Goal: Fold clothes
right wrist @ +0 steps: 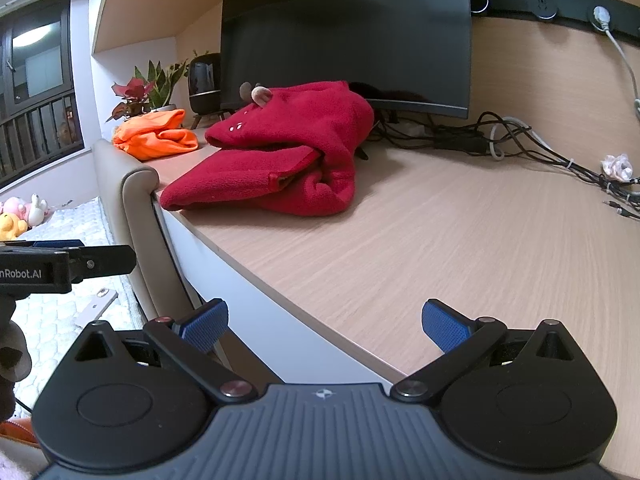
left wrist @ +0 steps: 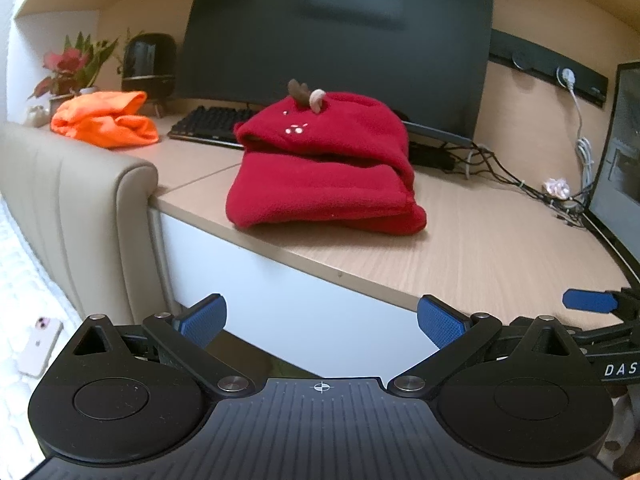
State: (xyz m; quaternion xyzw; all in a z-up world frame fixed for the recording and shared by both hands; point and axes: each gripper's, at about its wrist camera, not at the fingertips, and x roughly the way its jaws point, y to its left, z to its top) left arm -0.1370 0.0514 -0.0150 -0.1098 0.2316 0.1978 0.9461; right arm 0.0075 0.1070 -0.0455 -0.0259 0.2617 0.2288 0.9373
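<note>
Left gripper [left wrist: 320, 322]: black body, blue ribbed pads, jaws spread wide with nothing between them, held off the front edge of the surface. Right gripper [right wrist: 325, 325]: same build, jaws likewise wide apart and empty, hanging over the front edge.

Light wood-grain surface [right wrist: 460, 240]: white front panel below.

Folded red fleece garment [left wrist: 326, 168]: lies on the surface near its left front corner, well apart from both pairs of jaws, ahead of the left gripper and ahead-left of the right. Hood on top, bearing small brown and beige antler-like trims and white stitched marks.

Crumpled orange cloth [left wrist: 106, 120]: farther back left, by a potted plant with red leaves [left wrist: 72, 66].

Dark curved monitor [left wrist: 340, 32]: behind the garment.

Beige padded headboard [left wrist: 80, 208]: abuts the surface's left end.
</note>
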